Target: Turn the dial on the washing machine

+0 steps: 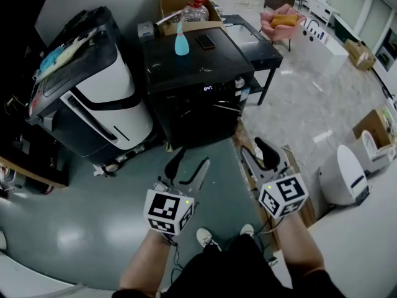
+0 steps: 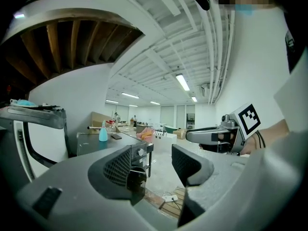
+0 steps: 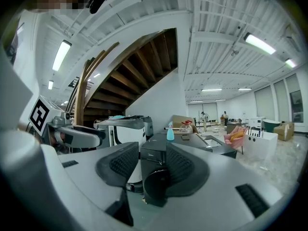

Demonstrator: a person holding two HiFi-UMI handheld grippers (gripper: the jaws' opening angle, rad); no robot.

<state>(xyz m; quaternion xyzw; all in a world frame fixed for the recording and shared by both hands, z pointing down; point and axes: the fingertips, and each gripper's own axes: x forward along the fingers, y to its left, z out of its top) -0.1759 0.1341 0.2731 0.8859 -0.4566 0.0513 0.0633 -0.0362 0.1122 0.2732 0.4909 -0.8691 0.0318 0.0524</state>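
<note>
down low, closest to the camera, are the person's shoes point(image 1: 205, 237) on the green floor point(image 1: 93, 228). just above them are the two hands, each holding a claw.

the left claw point(image 1: 189, 165) comes first, with its marker cube point(image 1: 167, 211) behind it. its jaws are spread wide, with only air between them. the right claw point(image 1: 258, 155) is beside it. its jaws are spread too, but not as wide, and they pinch nothing. the black box that seems to sit between them in the right gripper view is far off, not held.

past the claws, from left to right, stand a white machine point(image 1: 99, 85), the black washing machine point(image 1: 192, 98) and a black table point(image 1: 251, 42). a blue spray bottle point(image 1: 181, 41) and a phone point(image 1: 206, 41) sit on top of the washing machine. the dial point(image 1: 239, 82) is a small round knob on the front strip. it is at the right end, just right of the little lit numbers point(image 1: 208, 88).

the dial lies ahead of both claws and well apart from them. from above, the right claw looks a bit nearer to it. but in the left gripper view the dial shows in the gap, close by the left jaw. in the right gripper view the right jaw covers that end of the strip.

the dial faces out at the person. so i think a claw must go straight in, level, with one jaw on each side of the knob. no claw touches the machine yet.
</note>
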